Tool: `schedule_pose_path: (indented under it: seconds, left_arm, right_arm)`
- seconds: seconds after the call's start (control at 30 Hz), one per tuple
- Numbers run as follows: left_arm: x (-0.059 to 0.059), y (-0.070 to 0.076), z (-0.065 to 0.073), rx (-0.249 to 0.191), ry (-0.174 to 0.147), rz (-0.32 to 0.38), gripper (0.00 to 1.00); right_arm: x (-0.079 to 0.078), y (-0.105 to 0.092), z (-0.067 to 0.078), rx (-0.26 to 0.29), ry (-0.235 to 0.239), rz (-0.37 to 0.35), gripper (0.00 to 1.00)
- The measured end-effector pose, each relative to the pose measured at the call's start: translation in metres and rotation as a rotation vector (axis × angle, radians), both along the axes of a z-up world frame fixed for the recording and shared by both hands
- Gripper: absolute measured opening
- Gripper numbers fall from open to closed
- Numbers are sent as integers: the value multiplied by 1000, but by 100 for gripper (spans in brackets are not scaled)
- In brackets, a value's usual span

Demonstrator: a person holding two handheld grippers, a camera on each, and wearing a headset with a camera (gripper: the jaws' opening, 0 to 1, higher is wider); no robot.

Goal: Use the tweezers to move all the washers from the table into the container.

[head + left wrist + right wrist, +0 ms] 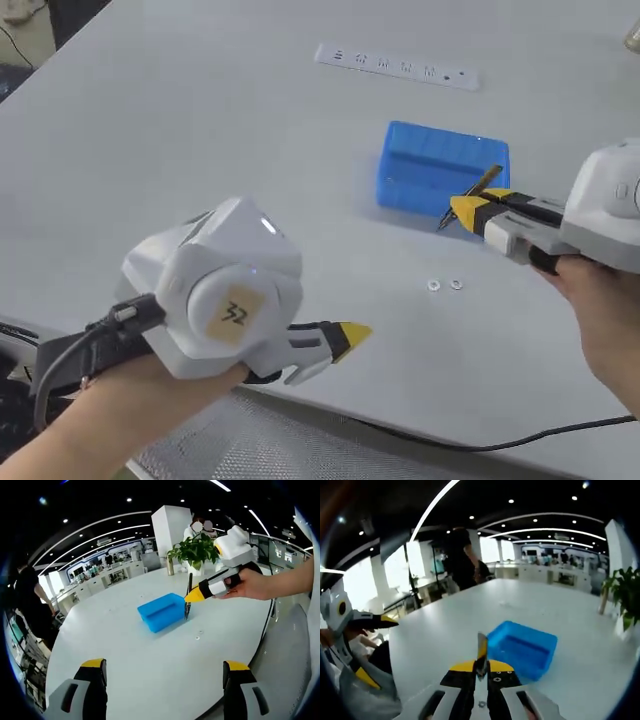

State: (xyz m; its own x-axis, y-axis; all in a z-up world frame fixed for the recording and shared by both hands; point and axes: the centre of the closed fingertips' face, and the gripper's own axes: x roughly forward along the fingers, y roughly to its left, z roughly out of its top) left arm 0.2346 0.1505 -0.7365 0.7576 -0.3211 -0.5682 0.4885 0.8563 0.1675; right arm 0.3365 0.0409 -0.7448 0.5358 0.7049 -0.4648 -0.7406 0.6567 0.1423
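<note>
Head view places the right tool (465, 208) at the near edge of the blue container (440, 160), clenched on the tweezers (485, 180), whose tips point down toward the counter (200, 130) just beside the container's front wall. Whether the tips carry anything is too small to tell. Two washers (433, 286) lie side by side on the counter, near the container and a little toward the person. The left tool (352, 335) hovers well apart from them, jaws spread and holding nothing.

The step in hand looks like the reach for a washer. To do it well, the tips should come down steeply over one washer only, preferably the one farther from its neighbour's side of approach, so the other is not knocked away. One tip should go into the hole or both should straddle the rim. The squeeze should be gentle, since a flat washer can flick out sideways. The lift should be straight up, then a short carry over the wall before release. The left tool is best kept clear.
</note>
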Motion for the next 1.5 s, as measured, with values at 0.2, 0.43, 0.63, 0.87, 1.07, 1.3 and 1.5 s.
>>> schedule_pose_path:
  seconds: [0.2,0.43,0.63,0.87,1.07,1.3,1.5]
  left_arm:
    - [-2,0,-2,-1,5,2,99]
    - [-3,0,-3,-2,10,-1,99]
    - [-3,1,-3,2,10,0,99]
    - [-3,1,-4,5,12,-1,99]
    - [-4,3,-6,2,18,2,99]
    - [-3,1,-6,6,16,-1,99]
    - [-4,0,-8,13,19,-8,99]
  right_arm:
    - [-8,-6,-22,-29,48,-14,4]
    - [-11,-14,-41,-73,72,-21,4]
    - [-10,-14,-45,-71,84,-32,4]
    - [-10,-14,-56,-87,97,-29,4]
    - [-9,-15,-56,-81,98,-36,4]
    - [-12,-15,-56,-109,62,-20,4]
    - [-15,-14,-56,-130,46,-4,3]
